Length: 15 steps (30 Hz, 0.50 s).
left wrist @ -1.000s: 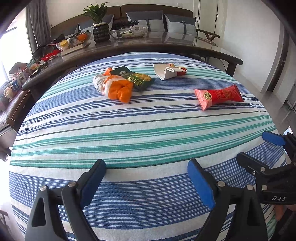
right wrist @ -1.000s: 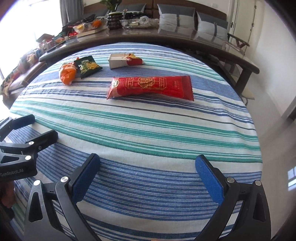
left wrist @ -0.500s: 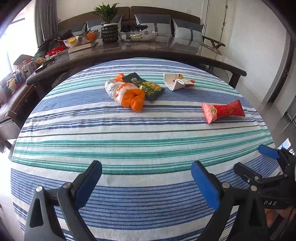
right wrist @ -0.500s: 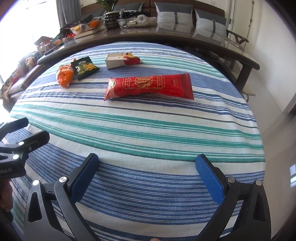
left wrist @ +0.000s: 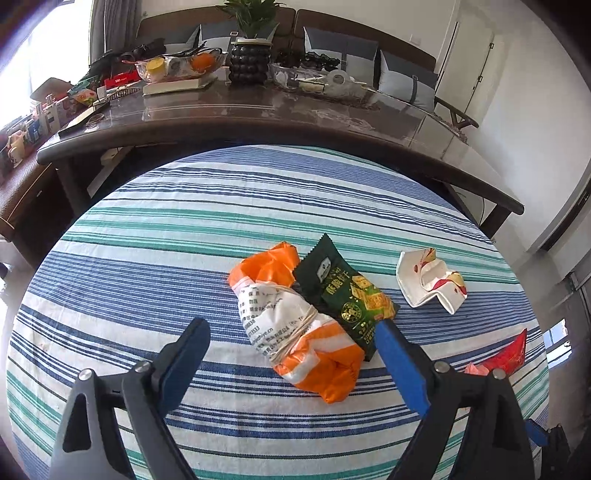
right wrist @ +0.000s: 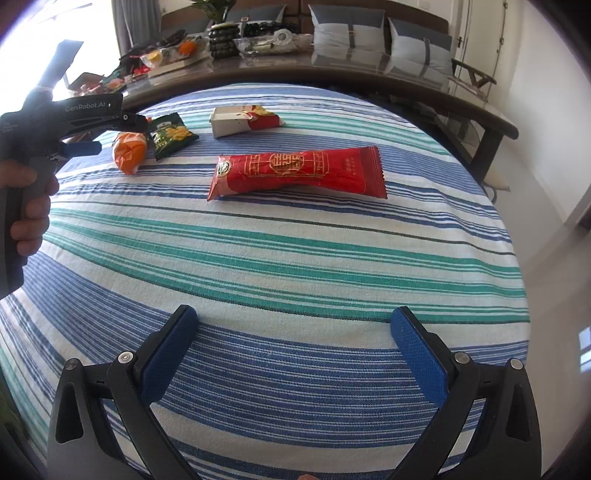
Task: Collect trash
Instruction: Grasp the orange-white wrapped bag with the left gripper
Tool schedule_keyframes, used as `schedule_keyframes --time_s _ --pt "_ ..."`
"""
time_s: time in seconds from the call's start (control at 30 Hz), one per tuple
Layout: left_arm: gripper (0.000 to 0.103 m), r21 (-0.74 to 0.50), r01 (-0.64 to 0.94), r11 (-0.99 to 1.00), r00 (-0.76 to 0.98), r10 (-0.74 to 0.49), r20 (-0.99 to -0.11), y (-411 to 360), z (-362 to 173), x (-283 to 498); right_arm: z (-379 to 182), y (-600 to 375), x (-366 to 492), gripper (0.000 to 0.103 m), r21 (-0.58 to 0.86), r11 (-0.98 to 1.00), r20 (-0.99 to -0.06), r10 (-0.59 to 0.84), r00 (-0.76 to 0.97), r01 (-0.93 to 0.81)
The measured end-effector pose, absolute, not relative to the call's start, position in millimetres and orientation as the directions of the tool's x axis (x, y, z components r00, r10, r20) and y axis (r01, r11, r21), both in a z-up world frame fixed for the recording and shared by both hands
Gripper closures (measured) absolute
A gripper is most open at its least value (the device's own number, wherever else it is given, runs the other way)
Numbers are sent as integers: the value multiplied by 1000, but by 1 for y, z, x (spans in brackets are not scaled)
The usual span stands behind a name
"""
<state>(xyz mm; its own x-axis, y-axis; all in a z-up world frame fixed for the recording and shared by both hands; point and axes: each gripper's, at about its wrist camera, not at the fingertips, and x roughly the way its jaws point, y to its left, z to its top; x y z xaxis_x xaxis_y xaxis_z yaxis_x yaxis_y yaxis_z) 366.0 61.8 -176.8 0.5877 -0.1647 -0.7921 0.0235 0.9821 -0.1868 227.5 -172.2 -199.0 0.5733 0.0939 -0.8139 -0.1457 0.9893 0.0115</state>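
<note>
An orange and white wrapper [left wrist: 299, 325] lies on the striped tablecloth [left wrist: 147, 258], with a dark green snack packet [left wrist: 347, 295] touching its right side. A crumpled white carton [left wrist: 428, 282] lies further right. A red packet [right wrist: 295, 173] lies in the middle of the right wrist view; its end shows in the left wrist view [left wrist: 506, 356]. My left gripper [left wrist: 291, 354] is open, its fingers either side of the orange wrapper's near end. It also shows in the right wrist view [right wrist: 107, 133]. My right gripper [right wrist: 293, 332] is open and empty, short of the red packet.
A dark counter [left wrist: 277, 118] curves behind the table, holding a potted plant [left wrist: 249, 55], a fruit bowl [left wrist: 177, 66] and clutter. A sofa with grey cushions [right wrist: 347, 27] stands behind it. The floor drops away at the right.
My left gripper has moved forward over the table and now straddles the orange wrapper. My right gripper has edged slightly forward toward the red packet.
</note>
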Motion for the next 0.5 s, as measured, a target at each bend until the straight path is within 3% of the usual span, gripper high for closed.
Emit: schedule_keyframes --time_s 0.03,0.13,0.5 --pt "44 -203 38 979 575 -187 -796 64 -181 366 -199 -172 227 0 11 989 -814 94 573 -146" --pt "52 -191 69 979 594 -194 -781 68 -178 353 -199 -172 227 0 11 989 -814 94 573 -146" --pt "52 -161 300 940 498 -298 -814 70 -153 242 -199 -172 227 0 11 989 -814 93 573 -146"
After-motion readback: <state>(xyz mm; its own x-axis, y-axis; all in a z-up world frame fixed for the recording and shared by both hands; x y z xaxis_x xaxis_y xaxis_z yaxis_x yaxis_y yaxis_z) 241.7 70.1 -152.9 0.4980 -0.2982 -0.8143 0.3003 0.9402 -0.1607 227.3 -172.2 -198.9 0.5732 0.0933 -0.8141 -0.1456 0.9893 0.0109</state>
